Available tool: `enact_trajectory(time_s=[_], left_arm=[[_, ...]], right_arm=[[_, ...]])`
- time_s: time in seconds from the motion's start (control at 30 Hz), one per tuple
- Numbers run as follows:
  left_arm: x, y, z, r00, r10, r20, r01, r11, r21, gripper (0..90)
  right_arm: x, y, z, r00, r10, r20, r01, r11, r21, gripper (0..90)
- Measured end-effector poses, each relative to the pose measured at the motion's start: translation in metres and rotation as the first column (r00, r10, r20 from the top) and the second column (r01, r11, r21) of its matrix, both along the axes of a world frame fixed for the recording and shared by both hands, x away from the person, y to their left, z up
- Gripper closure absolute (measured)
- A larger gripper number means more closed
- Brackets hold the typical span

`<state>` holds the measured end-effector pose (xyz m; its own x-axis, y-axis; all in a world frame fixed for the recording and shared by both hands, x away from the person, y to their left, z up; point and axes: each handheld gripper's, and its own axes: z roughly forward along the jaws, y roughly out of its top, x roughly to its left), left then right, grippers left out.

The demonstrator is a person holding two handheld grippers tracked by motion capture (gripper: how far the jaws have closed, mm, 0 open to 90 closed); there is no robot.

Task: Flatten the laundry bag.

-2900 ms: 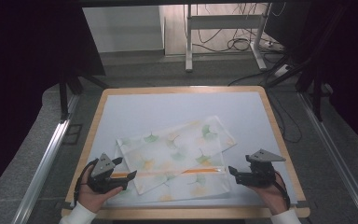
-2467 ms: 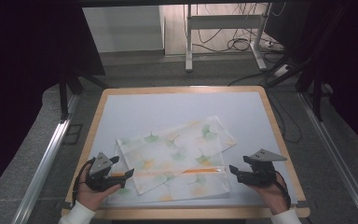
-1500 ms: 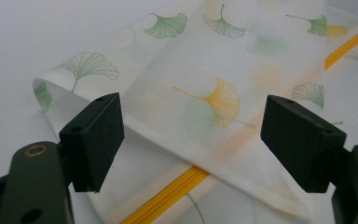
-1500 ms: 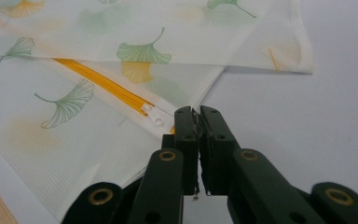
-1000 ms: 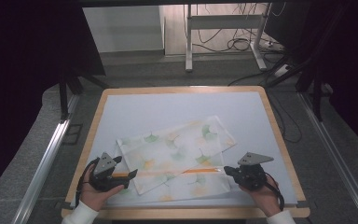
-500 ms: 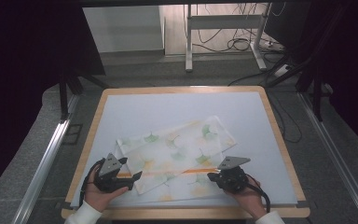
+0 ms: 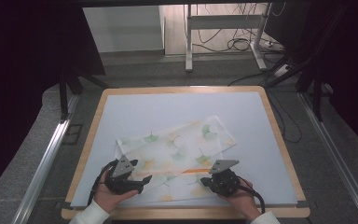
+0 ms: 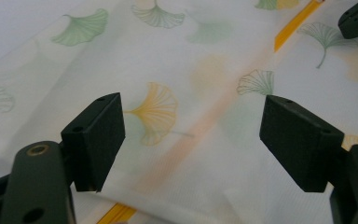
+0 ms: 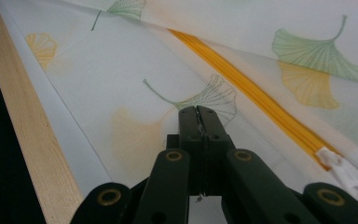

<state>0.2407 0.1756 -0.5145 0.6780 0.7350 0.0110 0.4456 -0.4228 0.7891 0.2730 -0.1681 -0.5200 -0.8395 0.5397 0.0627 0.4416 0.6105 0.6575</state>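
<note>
Right jaws closed, left apart, over pouch [image 7: 175,154]

Right claw [image 7: 207,180] moved inward over leaf-print pouch [image 7: 177,154]; left claw [image 7: 145,179] edged inward onto pouch.

Bare mat [image 7: 177,109] beyond the leaf-print cloth [image 7: 177,149], wooden table rim [image 7: 279,140] around

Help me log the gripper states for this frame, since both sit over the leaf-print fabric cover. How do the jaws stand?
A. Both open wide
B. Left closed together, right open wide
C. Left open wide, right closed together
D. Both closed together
C: the left gripper shows its two pads far apart above the fabric cover, while the right gripper has its jaws pressed together over the cover.
</note>
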Motion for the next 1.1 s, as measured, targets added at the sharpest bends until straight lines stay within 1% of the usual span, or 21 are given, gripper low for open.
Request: enact_trajectory(time_s=[0.1, 0.17, 0.2, 0.27, 0.37, 0.47, 0.53, 0.6, 0.73, 0.77, 0.87, 0.97, 1.0, 1.03, 1.07, 1.1], left_arm=[[0.000, -0.006, -0.001, 0.9999, -0.012, -0.004, 0.012, 0.9999, 0.010, 21.9], [0.001, -0.012, -0.002, 0.9996, -0.027, -0.009, 0.027, 0.9994, 0.020, 22.0], [0.002, -0.017, -0.003, 0.9990, -0.042, -0.012, 0.042, 0.9986, 0.032, 22.1], [0.002, -0.020, -0.004, 0.9988, -0.045, -0.016, 0.046, 0.9984, 0.032, 22.0], [0.004, -0.026, -0.006, 0.9979, -0.061, -0.023, 0.062, 0.9967, 0.053, 21.9], [0.005, -0.029, -0.009, 0.9971, -0.068, -0.034, 0.070, 0.9951, 0.070, 22.4], [0.006, -0.030, -0.010, 0.9969, -0.069, -0.039, 0.071, 0.9948, 0.073, 22.7], [0.007, -0.031, -0.012, 0.9959, -0.073, -0.053, 0.077, 0.9943, 0.074, 22.9], [0.009, -0.036, -0.014, 0.9939, -0.089, -0.065, 0.094, 0.9922, 0.081, 23.2], [0.009, -0.038, -0.015, 0.9925, -0.098, -0.074, 0.104, 0.9904, 0.090, 23.4], [0.010, -0.039, -0.016, 0.9907, -0.105, -0.087, 0.113, 0.9892, 0.094, 25.1], [0.014, -0.041, -0.019, 0.9889, -0.105, -0.104, 0.117, 0.9864, 0.115, 26.9], [0.014, -0.041, -0.019, 0.9889, -0.105, -0.104, 0.117, 0.9864, 0.115, 27.3], [0.015, -0.043, -0.021, 0.9893, -0.101, -0.105, 0.114, 0.9844, 0.134, 27.6], [0.015, -0.043, -0.021, 0.9893, -0.101, -0.105, 0.114, 0.9844, 0.134, 27.9], [0.016, -0.043, -0.022, 0.9871, -0.110, -0.117, 0.125, 0.9829, 0.135, 27.8]], right_arm=[[0.000, 0.002, -0.002, 1.0000, 0.002, -0.007, -0.002, 1.000, -0.014, 89.1], [0.001, 0.002, -0.002, 0.9999, 0.000, -0.016, 0.000, 1.000, -0.011, 89.1], [0.001, 0.002, -0.002, 0.9997, -0.002, -0.022, 0.002, 1.000, -0.006, 89.1], [0.002, 0.001, -0.003, 0.9995, -0.005, -0.030, 0.005, 1.000, -0.002, 89.2], [0.002, 0.000, -0.003, 0.9994, -0.005, -0.035, 0.005, 1.000, 0.000, 89.2], [0.002, 0.000, -0.003, 0.9993, -0.007, -0.038, 0.007, 1.000, 0.002, 89.1], [0.003, 0.000, -0.003, 0.9993, -0.007, -0.038, 0.007, 1.000, 0.004, 89.1], [0.003, 0.000, -0.003, 0.9993, -0.006, -0.038, 0.006, 1.000, 0.005, 89.1], [0.002, 0.000, -0.003, 0.9993, -0.006, -0.037, 0.006, 1.000, 0.004, 89.1], [0.003, -0.001, -0.003, 0.9992, -0.006, -0.038, 0.007, 1.000, 0.006, 89.1], [0.003, -0.001, -0.003, 0.9991, -0.005, -0.041, 0.006, 1.000, 0.010, 89.2], [0.003, -0.001, -0.003, 0.9991, -0.005, -0.042, 0.006, 1.000, 0.012, 89.1], [0.003, -0.001, -0.003, 0.9991, -0.006, -0.043, 0.006, 1.000, 0.013, 89.1], [0.003, -0.001, -0.004, 0.9990, -0.006, -0.044, 0.007, 1.000, 0.014, 89.2], [0.003, -0.001, -0.004, 0.9990, -0.006, -0.044, 0.007, 1.000, 0.014, 89.1], [0.003, -0.001, -0.004, 0.9990, -0.006, -0.044, 0.007, 1.000, 0.014, 89.1]])
